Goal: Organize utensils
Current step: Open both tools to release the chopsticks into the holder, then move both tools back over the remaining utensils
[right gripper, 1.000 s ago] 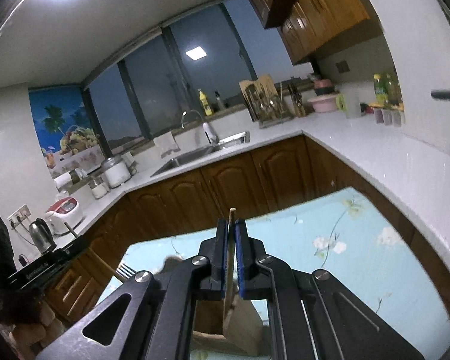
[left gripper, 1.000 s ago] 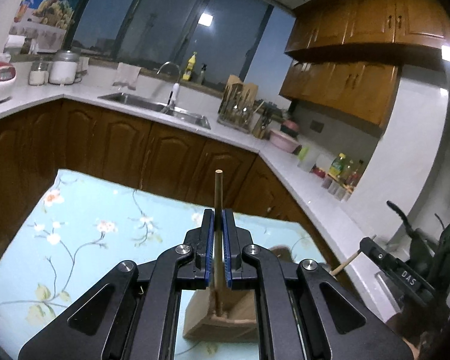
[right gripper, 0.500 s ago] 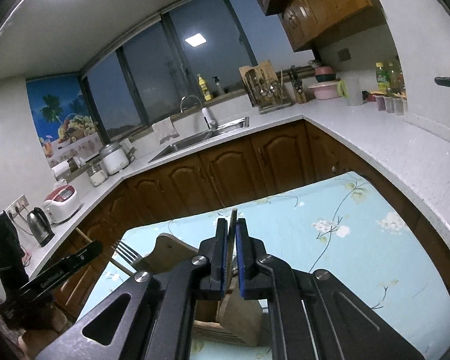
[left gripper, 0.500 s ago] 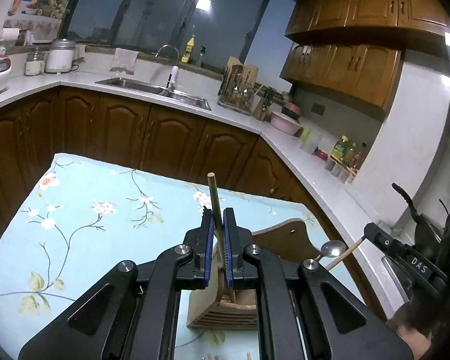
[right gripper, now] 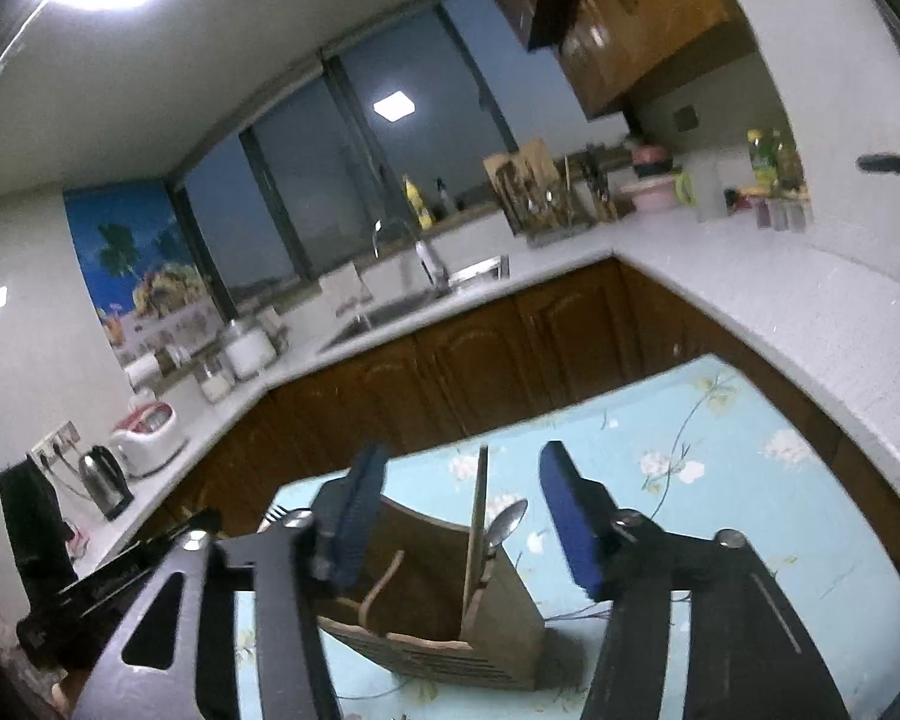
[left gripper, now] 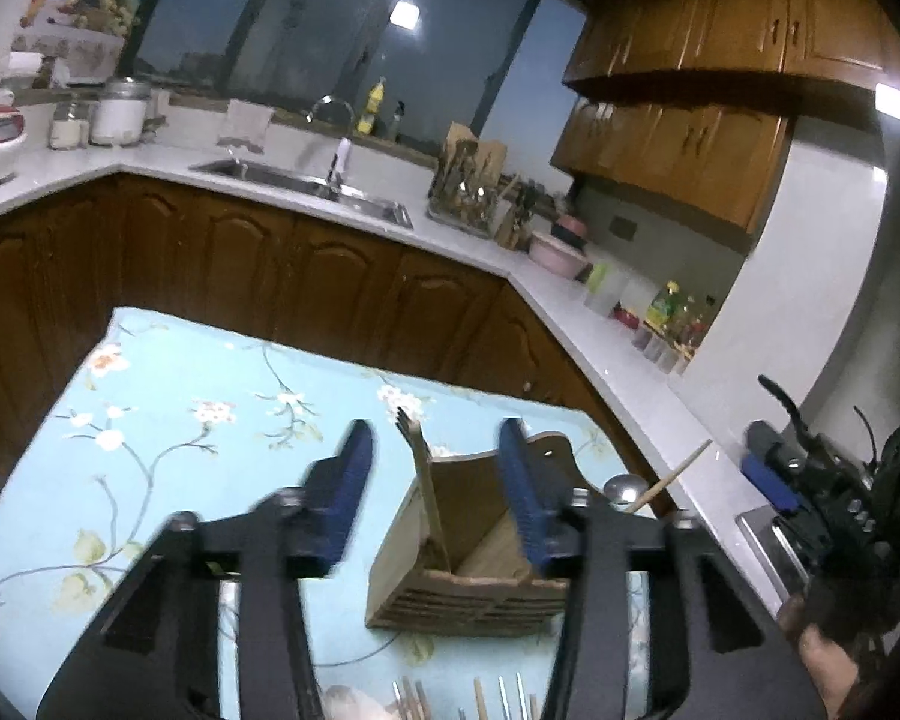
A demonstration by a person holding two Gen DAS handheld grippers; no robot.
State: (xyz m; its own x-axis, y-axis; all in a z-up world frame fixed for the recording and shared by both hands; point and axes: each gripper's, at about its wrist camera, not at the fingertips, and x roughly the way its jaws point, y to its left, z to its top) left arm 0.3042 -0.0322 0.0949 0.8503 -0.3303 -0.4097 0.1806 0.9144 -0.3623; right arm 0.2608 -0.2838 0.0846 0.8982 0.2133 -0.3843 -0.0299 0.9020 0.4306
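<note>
Fork [left gripper: 417, 468] stands upright in the wooden holder [left gripper: 468, 546] between the spread fingers of the left gripper [left gripper: 432, 480] — spoon [right gripper: 501, 525] leans there too, under the right gripper [right gripper: 462, 516], also spread wide

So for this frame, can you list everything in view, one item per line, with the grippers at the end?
Utensil holder: one, brown wood, standing on the table between the grippers.
Fork: one, wooden handle, upright in the holder, tines up.
Spoon: one, metal bowl, wooden handle, leaning in the holder.
Loose utensils: several, lying on the table at the near edge.
Tablecloth: one, light blue with flowers, covering the table.
Sink: one, steel, in the counter under the window.
Kettle: one, steel, on the counter.
Rice cooker: one, white and red, beside the kettle.
Left gripper: black, blue pads, open.
Right gripper: black, blue pads, open.
</note>
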